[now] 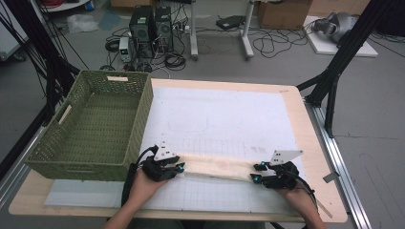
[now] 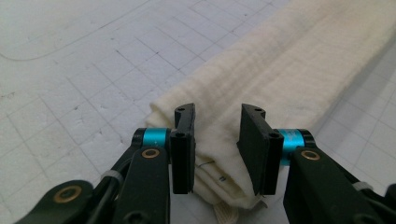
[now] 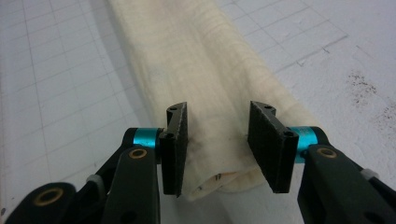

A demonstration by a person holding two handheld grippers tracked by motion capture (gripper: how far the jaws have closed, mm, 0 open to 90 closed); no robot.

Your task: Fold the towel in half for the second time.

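Cloth (image 1: 217, 167) folded into long strip, lies across mat (image 1: 224, 114) near front edge. L gripper (image 1: 180, 168) at its left end, R gripper (image 1: 255, 172) at right end. Both w/ jaws apart, straddling cloth ends, pads not pressing. Basket (image 1: 143, 109) on table's left, apart from cloth.

Both forearms come in from below, one hand on each tool, the two held level and pointing toward each other. The left gripper (image 1: 180, 167) has its jaws parted, a clear gap between the black pads (image 2: 184, 149). The right gripper (image 1: 256, 172) likewise stands with its jaws apart, pads (image 3: 175, 149) pressing nothing.
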